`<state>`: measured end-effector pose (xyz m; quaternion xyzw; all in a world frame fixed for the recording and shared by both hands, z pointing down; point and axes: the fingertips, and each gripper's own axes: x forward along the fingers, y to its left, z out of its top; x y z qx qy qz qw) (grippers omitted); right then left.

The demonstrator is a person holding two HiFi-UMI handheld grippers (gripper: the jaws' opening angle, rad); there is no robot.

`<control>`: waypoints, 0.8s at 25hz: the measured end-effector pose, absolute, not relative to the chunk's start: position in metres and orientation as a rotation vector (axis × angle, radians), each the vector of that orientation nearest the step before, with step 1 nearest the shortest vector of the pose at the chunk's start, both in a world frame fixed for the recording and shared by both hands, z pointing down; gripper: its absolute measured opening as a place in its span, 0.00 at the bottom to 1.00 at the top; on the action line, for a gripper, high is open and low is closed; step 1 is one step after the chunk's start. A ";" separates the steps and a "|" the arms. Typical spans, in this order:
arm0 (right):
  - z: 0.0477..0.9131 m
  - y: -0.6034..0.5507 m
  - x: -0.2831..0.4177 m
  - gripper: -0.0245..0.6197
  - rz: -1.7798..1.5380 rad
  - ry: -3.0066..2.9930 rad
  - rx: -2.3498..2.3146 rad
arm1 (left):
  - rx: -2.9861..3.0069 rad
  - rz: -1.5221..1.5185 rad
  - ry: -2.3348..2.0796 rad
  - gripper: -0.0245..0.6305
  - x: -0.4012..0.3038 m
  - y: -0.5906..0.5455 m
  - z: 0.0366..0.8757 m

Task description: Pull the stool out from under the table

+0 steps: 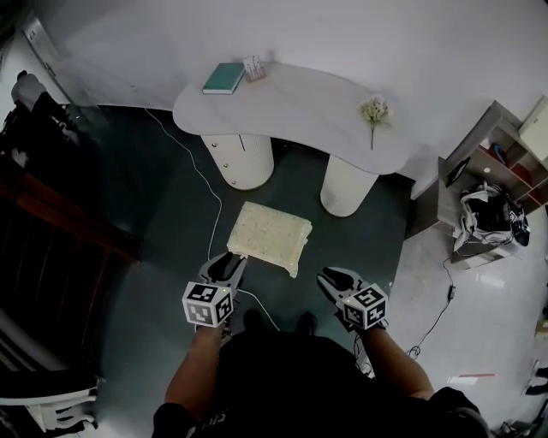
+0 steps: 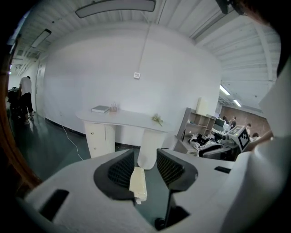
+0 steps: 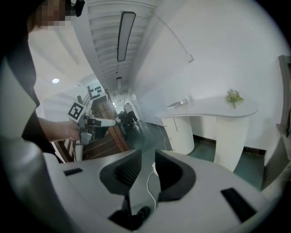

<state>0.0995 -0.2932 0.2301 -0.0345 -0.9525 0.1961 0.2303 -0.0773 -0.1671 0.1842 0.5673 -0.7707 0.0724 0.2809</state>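
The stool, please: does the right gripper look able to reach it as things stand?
Probably yes: the right gripper, jaws open and empty, hangs just beside the stool, only bare floor between.

Office: white desk (image 1: pixel 300 111), open shelving (image 1: pixel 505 158), ceiling strip lights (image 2: pixel 116 6).

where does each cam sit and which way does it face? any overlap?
Head view: on the head, steeply down at stool and table; shows forearms, left gripper, right gripper.
Left gripper view: on the left gripper, facing the table; jaws apart, stool edge between them, right gripper's cube at right.
Right gripper view: on the right gripper, facing left across the room; jaws apart, cable beyond, left gripper at left.
Shared: all see the table.
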 end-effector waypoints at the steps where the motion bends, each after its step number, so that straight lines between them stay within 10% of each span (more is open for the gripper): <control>1: 0.220 -0.296 0.093 0.19 0.523 -2.643 -0.088 | 1.527 0.191 -2.078 0.27 -0.079 -0.165 0.177; 5: 0.172 -0.311 0.071 0.05 0.407 -2.755 0.010 | 1.608 0.213 -2.091 0.24 -0.094 -0.159 0.153; 20: 0.049 -0.276 -0.004 0.04 0.298 -2.964 0.129 | 1.696 0.113 -2.284 0.05 -0.192 -0.121 0.061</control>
